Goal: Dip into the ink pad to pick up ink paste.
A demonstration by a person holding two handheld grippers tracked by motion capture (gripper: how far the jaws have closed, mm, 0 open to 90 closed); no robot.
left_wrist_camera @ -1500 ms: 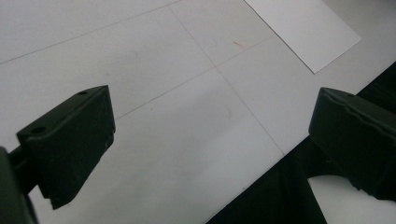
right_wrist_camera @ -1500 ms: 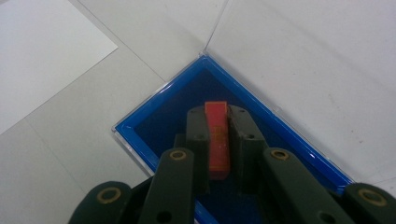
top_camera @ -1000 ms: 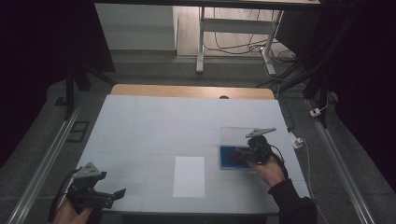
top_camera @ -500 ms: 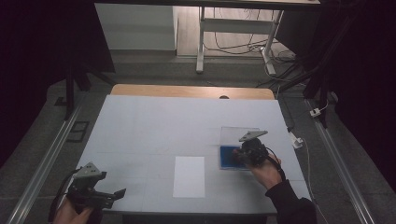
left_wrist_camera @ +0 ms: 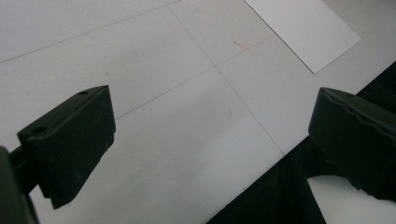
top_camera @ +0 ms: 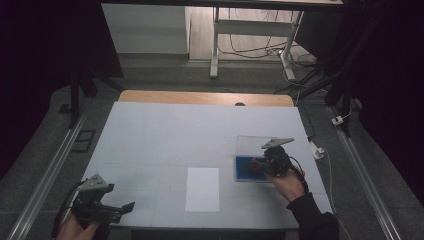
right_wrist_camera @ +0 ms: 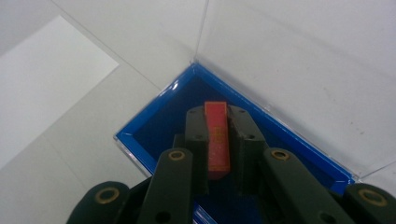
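The jaws of the right gripper [right_wrist_camera: 217, 140] are closed flat against both faces of a thin red block [right_wrist_camera: 217, 135], which stands on edge between them with its upper end projecting past the jaw tips. The block is held directly over the dark floor of a shallow blue tray [right_wrist_camera: 154, 116]; whether it touches that floor cannot be determined. A clear open lid [right_wrist_camera: 280, 60] rises from the far edge of the tray. In the high view, the right gripper [top_camera: 260, 164] sits over the blue tray [top_camera: 242, 170] on the right part of the white table [top_camera: 165, 130], with the person's hand and dark sleeve behind it. A white sheet of paper [top_camera: 202, 188] lies flat near the table's front centre, apart from the tray. The left gripper [top_camera: 125, 206] is at the table's front-left corner; its jaws stand wide apart with nothing between them, above bare table surface [left_wrist_camera: 187, 116], and a corner of the paper [left_wrist_camera: 303, 32] lies beyond them.
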